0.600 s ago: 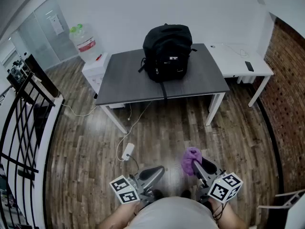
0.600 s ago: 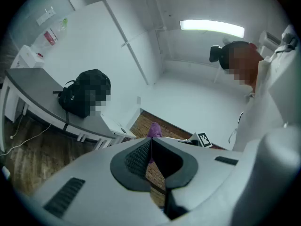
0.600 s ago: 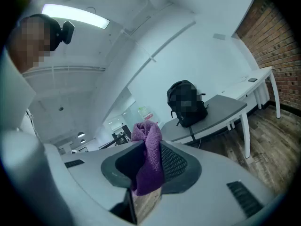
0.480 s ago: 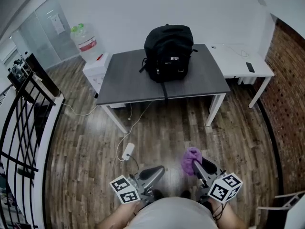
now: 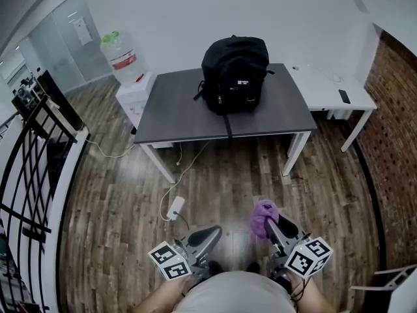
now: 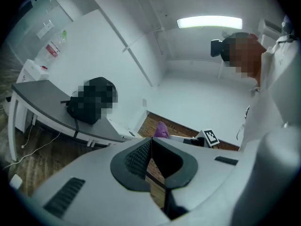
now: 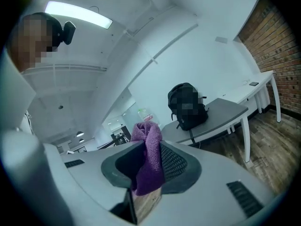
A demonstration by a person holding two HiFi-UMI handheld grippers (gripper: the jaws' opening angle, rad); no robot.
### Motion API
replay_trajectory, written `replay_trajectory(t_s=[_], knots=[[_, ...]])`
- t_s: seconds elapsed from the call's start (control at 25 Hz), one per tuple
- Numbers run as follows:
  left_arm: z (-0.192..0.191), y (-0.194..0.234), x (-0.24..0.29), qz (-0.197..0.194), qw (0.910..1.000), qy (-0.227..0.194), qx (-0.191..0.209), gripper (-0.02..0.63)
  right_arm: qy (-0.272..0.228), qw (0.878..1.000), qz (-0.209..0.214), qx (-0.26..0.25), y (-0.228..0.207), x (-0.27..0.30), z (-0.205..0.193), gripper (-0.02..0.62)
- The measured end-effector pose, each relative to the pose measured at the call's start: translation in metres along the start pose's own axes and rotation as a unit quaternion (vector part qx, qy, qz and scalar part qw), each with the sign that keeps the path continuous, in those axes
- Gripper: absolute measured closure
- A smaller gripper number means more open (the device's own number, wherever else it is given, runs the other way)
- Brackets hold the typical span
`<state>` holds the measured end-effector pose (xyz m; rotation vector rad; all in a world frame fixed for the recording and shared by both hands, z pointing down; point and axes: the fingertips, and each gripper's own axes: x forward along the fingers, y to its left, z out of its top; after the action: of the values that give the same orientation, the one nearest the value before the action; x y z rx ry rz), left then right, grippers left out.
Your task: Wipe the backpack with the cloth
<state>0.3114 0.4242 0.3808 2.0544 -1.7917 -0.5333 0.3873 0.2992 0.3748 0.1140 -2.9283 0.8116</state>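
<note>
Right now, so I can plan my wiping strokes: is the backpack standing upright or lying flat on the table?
Upright. The backpack stands on its base on the grey table, a strap hanging over the front edge.

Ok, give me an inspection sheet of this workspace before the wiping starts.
Surface: grey table, bare apart from the backpack.
Job's things: backpack upright at the table's far side; purple cloth in the right gripper, away from the table.
Clutter: nothing seen on the table.
Grippers: left gripper shut, empty; right gripper's jaws shut on the cloth.
Cables: white cable and power strip on the floor.
Surroundings: water dispenser, white desk with a phone, black railing, brick wall.
</note>
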Motion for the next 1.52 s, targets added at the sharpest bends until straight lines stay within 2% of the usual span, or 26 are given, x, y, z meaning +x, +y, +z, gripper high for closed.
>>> replay_trajectory(t_s=[0.16, 0.36, 0.48, 0.64, 0.84, 1.12, 1.32, 1.52], knots=[[0.000, -0.003, -0.001, -0.013, 0.9999, 0.007, 0.007, 0.598, -0.015, 1.000, 0.007, -0.018, 0.006, 0.002, 0.010, 0.489], [0.004, -0.008, -0.004, -0.049, 0.9978, 0.022, 0.038, 0.601, -0.018, 0.996, 0.025, -0.087, 0.025, 0.010, 0.019, 0.491], [0.014, 0.001, -0.010, -0.047, 0.9972, 0.023, 0.054, 0.601, -0.017, 0.994, 0.023, -0.109, 0.032, 0.020, 0.024, 0.492], [0.028, 0.021, -0.021, -0.033, 0.9986, 0.004, 0.042, 0.601, -0.023, 0.991, -0.006, -0.135, 0.034, 0.034, 0.029, 0.492], [0.040, 0.047, -0.034, -0.030, 0.9992, -0.010, 0.022, 0.601, -0.015, 0.991, -0.025, -0.134, 0.038, 0.065, 0.023, 0.491], [0.057, 0.081, -0.039, -0.030, 0.9993, -0.012, 0.021, 0.601, -0.021, 0.991, -0.052, -0.121, 0.037, 0.098, 0.025, 0.491], [0.064, 0.102, -0.024, -0.028, 0.9996, -0.006, 0.006, 0.601, -0.026, 0.990, -0.059, -0.123, 0.020, 0.117, 0.044, 0.491], [0.078, 0.126, 0.009, -0.007, 0.9998, -0.007, 0.014, 0.601, -0.026, 0.991, -0.049, -0.122, -0.014, 0.144, 0.067, 0.491]])
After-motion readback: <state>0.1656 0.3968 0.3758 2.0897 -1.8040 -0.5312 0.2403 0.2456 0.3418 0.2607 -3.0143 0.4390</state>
